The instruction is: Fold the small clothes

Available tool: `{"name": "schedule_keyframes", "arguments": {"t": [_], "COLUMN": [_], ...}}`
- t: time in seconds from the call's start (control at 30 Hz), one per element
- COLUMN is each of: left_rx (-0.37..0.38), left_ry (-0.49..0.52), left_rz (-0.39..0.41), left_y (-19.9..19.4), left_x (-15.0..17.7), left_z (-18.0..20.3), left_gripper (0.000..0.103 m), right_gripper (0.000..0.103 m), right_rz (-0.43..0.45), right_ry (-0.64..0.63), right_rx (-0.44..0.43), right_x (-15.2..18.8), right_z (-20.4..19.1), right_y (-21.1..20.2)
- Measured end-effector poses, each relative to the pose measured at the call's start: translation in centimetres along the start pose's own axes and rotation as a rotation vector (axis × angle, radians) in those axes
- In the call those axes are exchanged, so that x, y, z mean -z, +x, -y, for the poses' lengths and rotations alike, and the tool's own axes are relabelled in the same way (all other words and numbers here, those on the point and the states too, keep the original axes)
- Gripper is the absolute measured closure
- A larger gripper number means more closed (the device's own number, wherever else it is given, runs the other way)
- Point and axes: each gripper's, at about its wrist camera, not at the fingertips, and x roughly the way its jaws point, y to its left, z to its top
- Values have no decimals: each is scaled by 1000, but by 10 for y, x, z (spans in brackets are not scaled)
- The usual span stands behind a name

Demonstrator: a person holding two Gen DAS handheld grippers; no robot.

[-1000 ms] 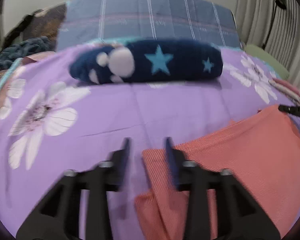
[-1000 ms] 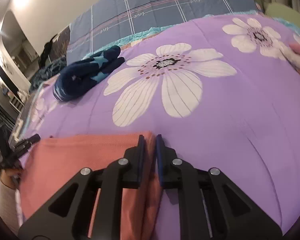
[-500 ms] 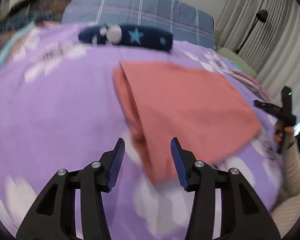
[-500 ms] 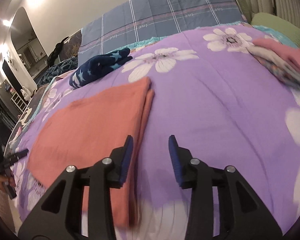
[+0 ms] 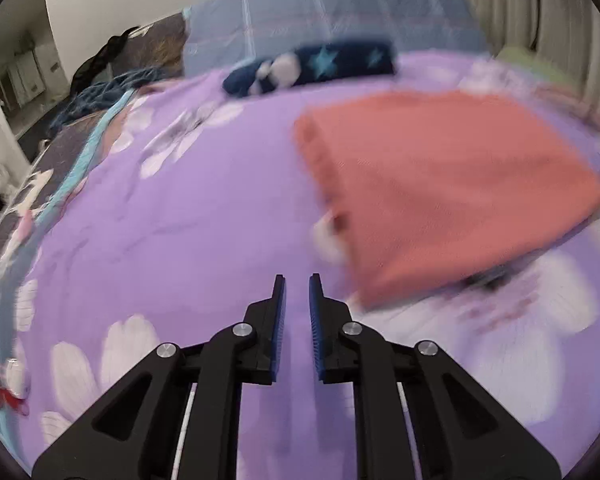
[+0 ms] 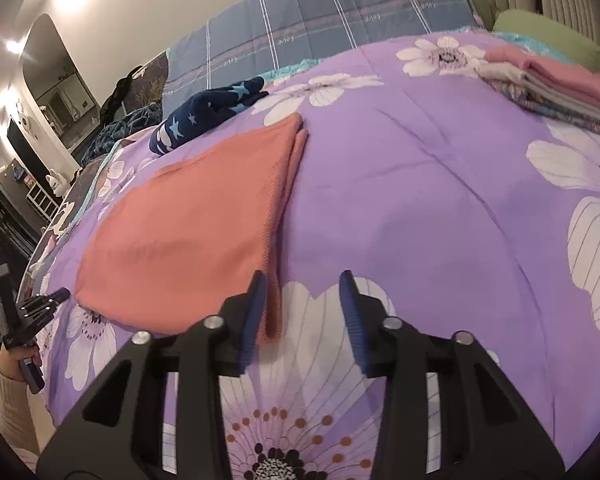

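A salmon-pink cloth (image 5: 440, 184) lies folded flat on the purple flowered bedspread (image 5: 172, 208). My left gripper (image 5: 297, 284) hovers over bare bedspread to the left of the cloth's near corner. Its jaws are closing, a narrow gap is left, and nothing is between them. In the right wrist view the same cloth (image 6: 188, 232) spreads to the left. My right gripper (image 6: 303, 280) stands open with its jaws closing slightly. The cloth's near corner lies on the bed just inside its left finger, untouched. The left gripper (image 6: 36, 308) shows at the far left, held by a hand (image 6: 16, 364).
A rolled navy garment with stars (image 6: 208, 112) lies behind the cloth. A stack of folded clothes (image 6: 560, 88) sits at the right of the bed, with a green cushion (image 6: 548, 36) beyond. A plaid blanket (image 6: 320, 12) covers the head end. The bed's edge runs along the left.
The right gripper let go of the cloth's edge, opened and drew back. The left gripper pulled back, shifted left off the cloth, and its jaws narrowed.
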Motion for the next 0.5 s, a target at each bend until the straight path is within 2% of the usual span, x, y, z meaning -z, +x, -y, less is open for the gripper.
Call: {"name": "schedule_keyframes", "arguments": {"t": [0.03,0.07,0.13,0.2,0.23,0.27,0.4,0.5], "left_rx": [40,108,194,300,340,387,484,484], "left_ry": [-12,-3,78,199,236,292,471,551], "left_rz": [18,40,58,69,71,72,35,3], "left_y": [-5,-11,-15,-13,-12,-6,20,38], "left_x": [-4,-12,-24,-37,-38,-42,-43,-41], "left_z": [6,22,61,117,137,169,261,305], "left_gripper": [90,90,88,76,66,64,56,53], "right_gripper": [75,76,76,76,76,76,76,76], "right_rz": [-16,-27,-37,-37,-33,-32,-52,-84], "right_ry": [9,10,5,-1,-6,-11,-14,3], "right_rx": [-4,-3,-5,-17,-25,-31,-44,-74], "right_x": [-3,-3,-8,-13,-18,-24,-46,-66], "right_z": [2,3,2,2,3,3,11,20], "right_y": [4,6,12,14,15,16,25,42]}}
